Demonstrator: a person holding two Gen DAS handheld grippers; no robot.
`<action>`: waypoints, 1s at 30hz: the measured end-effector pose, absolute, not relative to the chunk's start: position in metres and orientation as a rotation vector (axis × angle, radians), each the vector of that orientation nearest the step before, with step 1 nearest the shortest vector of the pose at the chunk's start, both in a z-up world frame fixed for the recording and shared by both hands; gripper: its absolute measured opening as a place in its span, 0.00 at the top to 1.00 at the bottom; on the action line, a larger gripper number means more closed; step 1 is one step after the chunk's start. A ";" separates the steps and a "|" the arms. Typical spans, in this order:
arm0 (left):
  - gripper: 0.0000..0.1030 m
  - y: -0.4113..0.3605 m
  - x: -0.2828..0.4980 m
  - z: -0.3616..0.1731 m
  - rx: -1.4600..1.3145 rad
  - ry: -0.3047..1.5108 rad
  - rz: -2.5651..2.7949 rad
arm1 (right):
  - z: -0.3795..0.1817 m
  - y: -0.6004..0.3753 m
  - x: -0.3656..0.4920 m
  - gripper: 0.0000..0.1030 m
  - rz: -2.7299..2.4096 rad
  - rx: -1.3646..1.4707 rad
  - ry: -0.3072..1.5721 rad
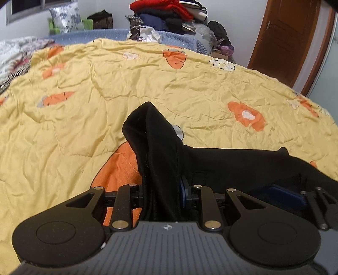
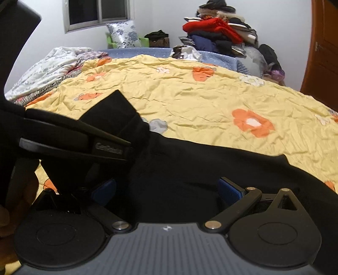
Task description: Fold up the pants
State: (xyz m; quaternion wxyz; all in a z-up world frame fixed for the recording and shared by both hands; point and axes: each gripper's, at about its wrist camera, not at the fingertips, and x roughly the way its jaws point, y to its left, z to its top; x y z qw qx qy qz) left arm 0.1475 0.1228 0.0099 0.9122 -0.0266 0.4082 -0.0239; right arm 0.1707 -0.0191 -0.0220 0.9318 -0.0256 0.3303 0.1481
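Bedding in yellow with orange flowers, a quilt point(image 1: 190, 84), is covering the surface and carrying the work. Black pants point(image 1: 160, 148) are lying across its near edge, one bunched end rising upright while the remainder is spreading flat toward the right. Left gripper point(image 1: 162, 194) is clamping that raised bunch, its jaws standing narrow with the fabric pressed between them. Right gripper point(image 2: 166, 188) is standing with jaws spread wide, blue pads point(image 2: 229, 190) showing on each side; the dark cloth is lying between and beneath them, and no pad is pressing on it. Seen from the right wrist, the left tool is crossing in from the left with the lifted fold showing above it. Beyond the quilt, a heap of clothes point(image 1: 166, 12) with a red garment on top is sitting against the wall, a patterned pillow point(image 1: 67, 17) is leaning below a window point(image 2: 97, 12), and a brown door point(image 1: 283, 42) is standing at the right
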 end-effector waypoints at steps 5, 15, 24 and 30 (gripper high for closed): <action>0.76 0.113 0.144 0.010 -0.008 0.827 -0.026 | -0.018 -0.044 0.165 0.00 0.277 0.026 0.644; 0.76 0.109 0.146 0.007 0.016 0.827 -0.013 | -0.008 -0.093 0.136 0.00 0.292 -0.051 0.501; 0.69 0.118 0.146 0.002 -0.030 0.834 -0.024 | -0.008 -0.168 0.169 0.02 0.127 0.021 0.535; 0.65 0.121 0.149 -0.001 -0.035 0.845 -0.017 | -0.019 -0.161 0.212 0.59 0.184 -0.046 0.614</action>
